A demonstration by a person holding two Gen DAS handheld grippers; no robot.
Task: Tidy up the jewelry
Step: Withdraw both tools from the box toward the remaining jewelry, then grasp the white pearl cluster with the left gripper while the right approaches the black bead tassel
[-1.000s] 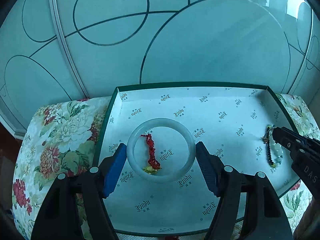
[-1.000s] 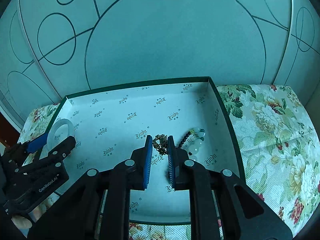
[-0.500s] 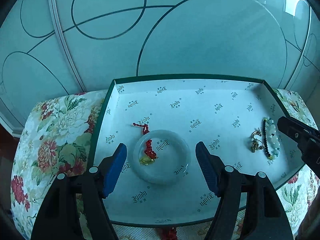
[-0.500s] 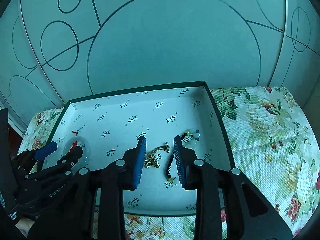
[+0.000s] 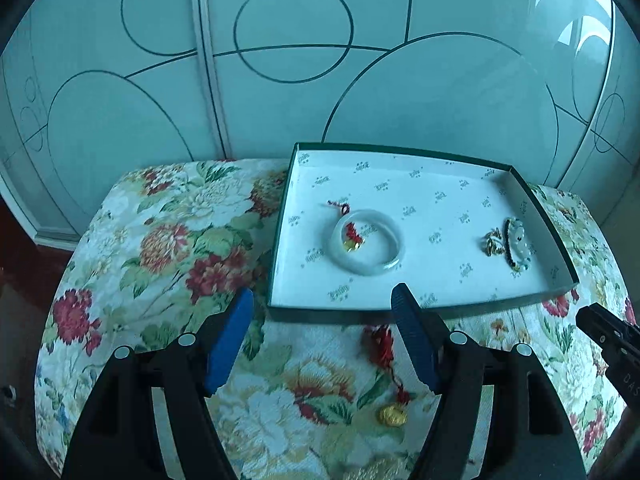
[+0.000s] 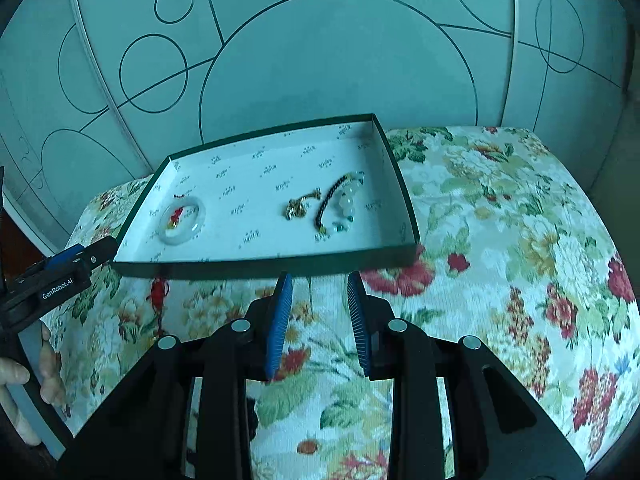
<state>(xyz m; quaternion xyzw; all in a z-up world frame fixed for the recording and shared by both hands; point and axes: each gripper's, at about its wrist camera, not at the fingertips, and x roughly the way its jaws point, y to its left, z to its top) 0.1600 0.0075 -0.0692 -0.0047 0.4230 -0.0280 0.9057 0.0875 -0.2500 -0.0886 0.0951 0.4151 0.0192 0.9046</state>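
Observation:
A shallow green-rimmed box (image 5: 400, 314) (image 6: 256, 270) with white printed lining sits on a floral cloth. Inside lie a pale jade bangle (image 5: 365, 242) (image 6: 182, 222) over a red cord charm (image 5: 352, 236), a gold chain piece (image 5: 493, 242) (image 6: 301, 206) and a black-and-white bead bracelet (image 5: 518, 244) (image 6: 340, 208). A second red cord with a gold charm (image 5: 390, 380) (image 6: 158, 296) lies on the cloth in front of the box. My left gripper (image 5: 322, 340) hangs wide open over the cloth before the box. My right gripper (image 6: 320, 316) is open and holds nothing.
The floral cloth (image 5: 160, 248) (image 6: 500, 240) covers a raised surface with rounded edges. Behind it stand frosted sliding panels with circle lines (image 5: 320, 80). A hand (image 6: 24, 380) holds the left gripper's body at the left edge of the right wrist view.
Both grippers have pulled back out of the box toward the near side. The right gripper let go of the gold chain, which now lies in the box. The bangle stays in the box.

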